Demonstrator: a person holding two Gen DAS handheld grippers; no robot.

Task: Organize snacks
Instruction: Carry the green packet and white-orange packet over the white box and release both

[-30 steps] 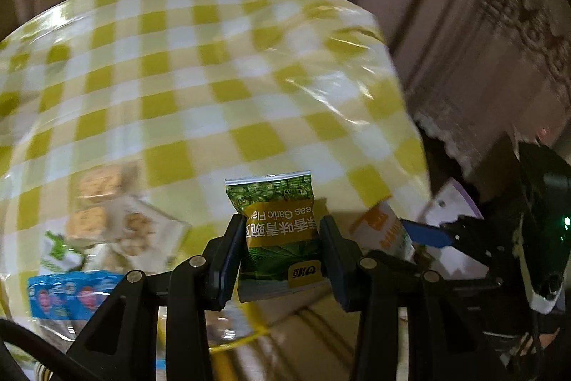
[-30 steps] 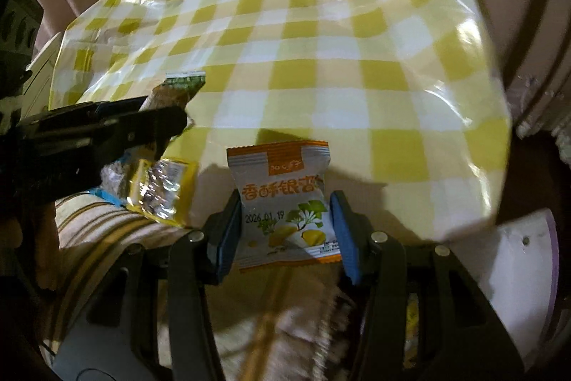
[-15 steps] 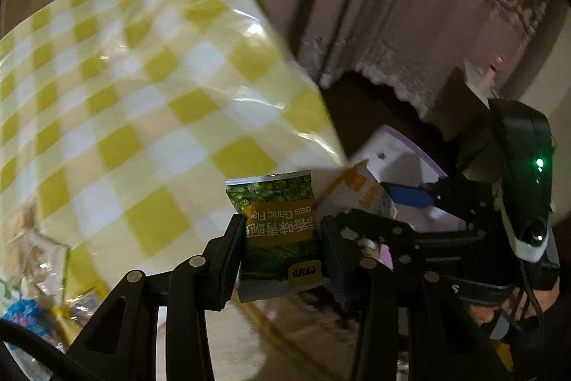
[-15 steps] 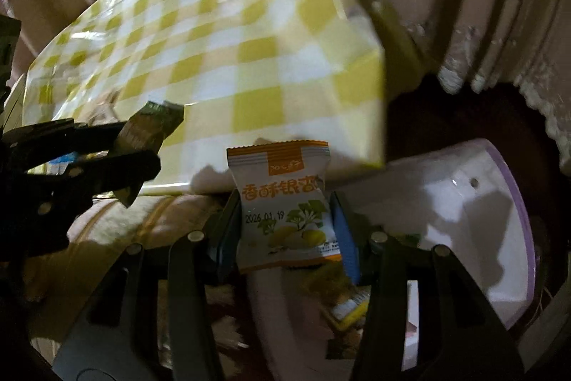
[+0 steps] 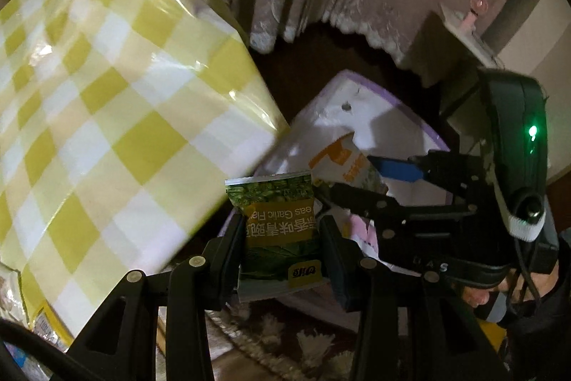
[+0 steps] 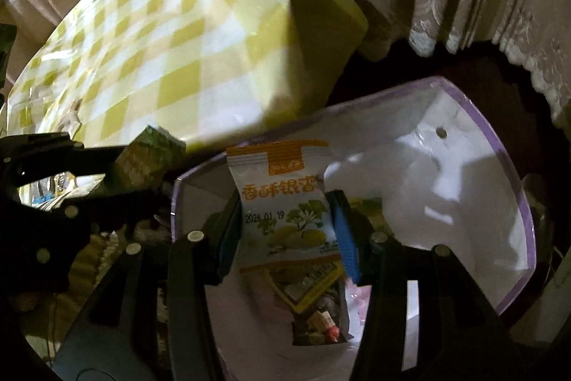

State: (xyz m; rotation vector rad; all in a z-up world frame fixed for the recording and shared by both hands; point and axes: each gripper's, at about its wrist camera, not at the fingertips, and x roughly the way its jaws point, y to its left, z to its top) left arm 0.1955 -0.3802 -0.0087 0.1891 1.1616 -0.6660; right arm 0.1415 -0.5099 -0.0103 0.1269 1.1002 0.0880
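Both claws now past checked table (image 5: 107, 116), over white bin (image 6: 464, 166)

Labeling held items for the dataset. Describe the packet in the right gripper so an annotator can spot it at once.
Find the white bin with the purple rim beside the yellow checked table. Over its opening, the right gripper pinches a white snack packet. Its orange top band, ginkgo picture and printed date distinguish it from the green garlic-pea packet in the left gripper.
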